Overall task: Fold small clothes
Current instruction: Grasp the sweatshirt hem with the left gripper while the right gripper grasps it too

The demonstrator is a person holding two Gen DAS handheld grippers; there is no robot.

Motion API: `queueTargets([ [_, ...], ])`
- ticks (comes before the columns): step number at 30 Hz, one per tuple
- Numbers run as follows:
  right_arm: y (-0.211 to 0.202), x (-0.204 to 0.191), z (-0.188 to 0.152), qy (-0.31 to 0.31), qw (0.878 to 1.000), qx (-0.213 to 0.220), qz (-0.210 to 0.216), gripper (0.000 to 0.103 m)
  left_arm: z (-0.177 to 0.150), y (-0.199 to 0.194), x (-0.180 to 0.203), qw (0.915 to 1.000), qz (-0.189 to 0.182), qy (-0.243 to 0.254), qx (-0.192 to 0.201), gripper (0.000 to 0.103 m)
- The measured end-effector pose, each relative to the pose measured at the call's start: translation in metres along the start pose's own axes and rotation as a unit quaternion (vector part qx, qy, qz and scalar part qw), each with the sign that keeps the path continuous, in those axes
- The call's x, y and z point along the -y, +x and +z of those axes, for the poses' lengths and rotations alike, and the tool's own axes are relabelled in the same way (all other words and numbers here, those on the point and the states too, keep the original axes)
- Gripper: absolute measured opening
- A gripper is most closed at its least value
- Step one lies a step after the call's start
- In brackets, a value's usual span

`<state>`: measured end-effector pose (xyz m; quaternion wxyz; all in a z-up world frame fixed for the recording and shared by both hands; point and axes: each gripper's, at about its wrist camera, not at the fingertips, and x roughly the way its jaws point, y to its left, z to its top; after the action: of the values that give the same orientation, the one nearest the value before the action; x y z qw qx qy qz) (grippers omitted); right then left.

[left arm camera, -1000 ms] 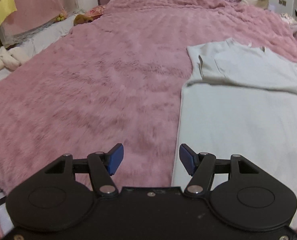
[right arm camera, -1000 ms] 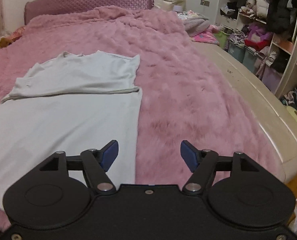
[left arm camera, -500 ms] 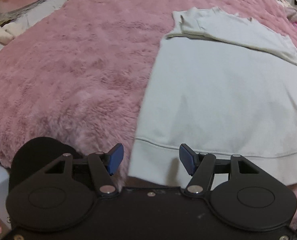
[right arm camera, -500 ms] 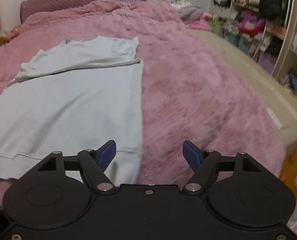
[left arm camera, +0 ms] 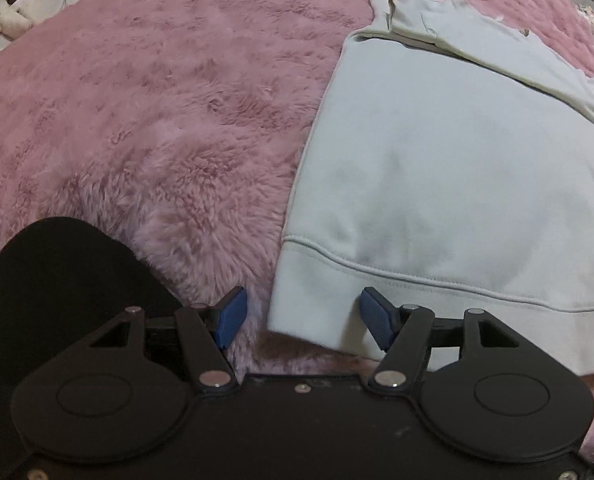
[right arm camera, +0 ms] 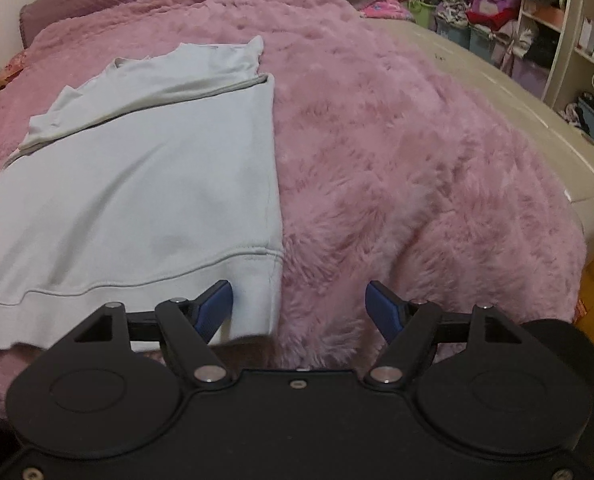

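Hovering at the hem of the pale sweatshirt (left arm camera: 449, 168)

Left gripper (left arm camera: 303, 318) and right gripper (right arm camera: 299, 306) each straddle one hem corner, jaws wide apart.

The pale top (left arm camera: 449, 168) runs off the right edge, its far sleeve unseen.

Both wrist views low, facing sweatshirt (left arm camera: 437, 168) (shared).

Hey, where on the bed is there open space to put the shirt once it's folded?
Bare pink blanket stretches left of the pale shirt, and more right of it, up to the bed's beige edge. The shelving beyond is cluttered.
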<state>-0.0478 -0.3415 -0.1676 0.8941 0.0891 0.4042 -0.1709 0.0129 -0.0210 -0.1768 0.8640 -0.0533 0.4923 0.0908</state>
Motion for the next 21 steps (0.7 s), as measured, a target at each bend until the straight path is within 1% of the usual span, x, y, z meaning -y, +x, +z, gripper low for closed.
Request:
queueTargets([
  [2,0.001,0.000,-0.001,0.004,1.000,-0.005,0.007,0.070,-0.001,-0.004,0.001,0.9999,0.010,0.002,0.008,0.065],
  [3,0.000,-0.001,-0.002,0.004,1.000,-0.007,0.013,0.070,-0.001,-0.009,-0.001,0.9997,0.015,-0.001,0.020,0.064],
  [4,-0.001,-0.003,-0.003,0.002,1.000,-0.008,0.018,0.070,-0.002,-0.012,-0.004,0.9995,0.014,-0.004,0.027,0.064],
  [5,-0.001,-0.005,-0.004,0.001,1.000,-0.008,0.021,0.070,-0.002,-0.011,-0.007,0.9996,0.005,-0.008,0.025,0.064],
  [7,0.002,-0.008,-0.007,-0.001,0.999,-0.014,0.030,0.071,-0.001,-0.002,-0.010,0.9997,-0.022,-0.008,-0.001,0.064],
  [9,0.007,-0.012,-0.007,-0.005,0.999,-0.023,0.036,0.071,0.001,0.000,-0.007,0.9998,-0.019,-0.003,-0.005,0.064],
  [11,0.008,-0.018,-0.006,-0.012,0.999,-0.022,0.034,0.071,0.001,-0.005,-0.001,0.9997,-0.016,0.016,0.011,0.063],
  [13,0.010,-0.021,-0.006,-0.020,0.999,-0.022,0.031,0.071,-0.001,-0.006,0.005,0.9990,-0.007,0.037,0.022,0.061],
  [16,0.012,-0.023,-0.005,-0.017,0.999,-0.022,0.038,0.070,-0.002,-0.007,0.013,0.9979,0.003,0.059,0.027,0.053],
  [17,0.012,-0.025,-0.004,-0.018,0.999,-0.019,0.037,0.064,-0.002,-0.008,0.015,0.9976,0.004,0.063,0.029,0.025],
  [18,0.010,-0.026,-0.004,-0.019,0.999,-0.015,0.036,0.047,-0.002,-0.009,0.016,0.9973,0.005,0.068,0.028,0.005],
  [19,0.009,-0.026,-0.004,-0.019,0.999,-0.011,0.038,0.037,-0.002,-0.010,0.017,0.9970,0.007,0.071,0.031,0.005],
  [21,0.008,-0.029,-0.003,-0.023,0.999,-0.005,0.033,0.007,-0.002,-0.011,0.013,0.9964,0.006,0.076,0.036,0.004],
])
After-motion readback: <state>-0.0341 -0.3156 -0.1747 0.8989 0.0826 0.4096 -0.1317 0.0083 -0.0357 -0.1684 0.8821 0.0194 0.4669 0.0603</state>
